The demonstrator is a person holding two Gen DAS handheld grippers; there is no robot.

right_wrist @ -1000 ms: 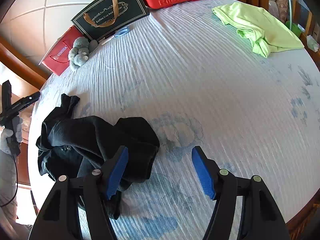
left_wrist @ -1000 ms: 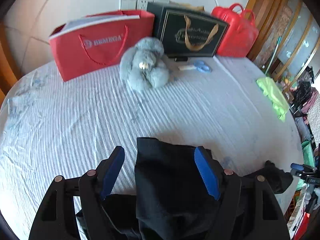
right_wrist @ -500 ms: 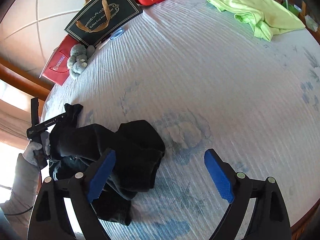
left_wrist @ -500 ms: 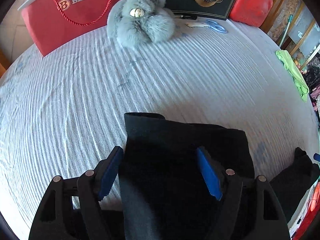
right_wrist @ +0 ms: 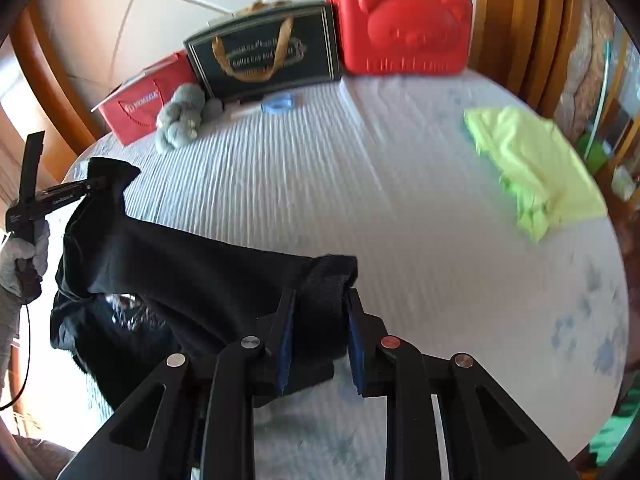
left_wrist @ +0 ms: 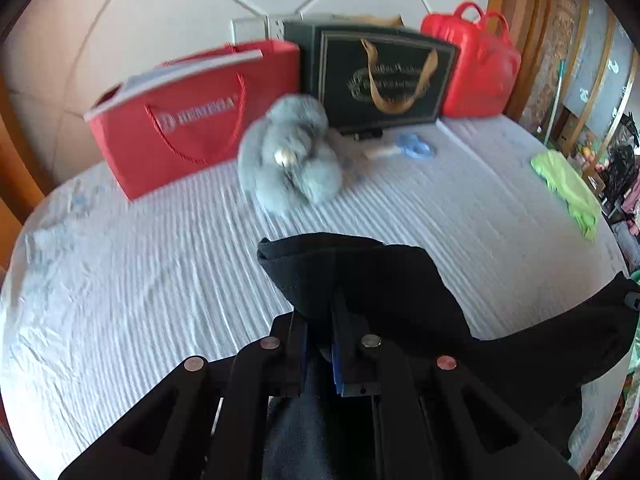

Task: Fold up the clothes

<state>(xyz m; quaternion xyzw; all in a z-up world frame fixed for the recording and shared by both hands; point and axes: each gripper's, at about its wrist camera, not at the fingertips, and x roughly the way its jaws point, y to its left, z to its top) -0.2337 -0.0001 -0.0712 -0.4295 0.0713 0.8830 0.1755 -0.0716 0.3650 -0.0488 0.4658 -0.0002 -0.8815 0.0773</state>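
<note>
A black garment [left_wrist: 372, 272] hangs stretched between my two grippers above the white striped bed sheet [left_wrist: 120, 280]. My left gripper [left_wrist: 320, 312] is shut on one corner of it, with the cloth bunched over the fingertips. In the right wrist view the same garment [right_wrist: 192, 272] runs from the left gripper [right_wrist: 96, 184], held by a gloved hand [right_wrist: 24, 256], to my right gripper [right_wrist: 320, 296]. The right gripper's jaws are closing, and a thick fold of the black cloth fills the gap between the blue pads [right_wrist: 285, 340]. The rest of the garment sags in a heap at the lower left.
A lime green garment [right_wrist: 532, 160] lies crumpled at the bed's right side. Along the headboard stand a red paper bag [left_wrist: 192, 116], a black gift bag [left_wrist: 380, 80] and a red plastic case [left_wrist: 480, 68]. A grey plush toy [left_wrist: 292, 164] and blue scissors [left_wrist: 416, 146] lie before them.
Both grippers went from wide open around the black garment to closed on it. Both have risen, lifting the cloth off the sheet and drawing it taut between them.
</note>
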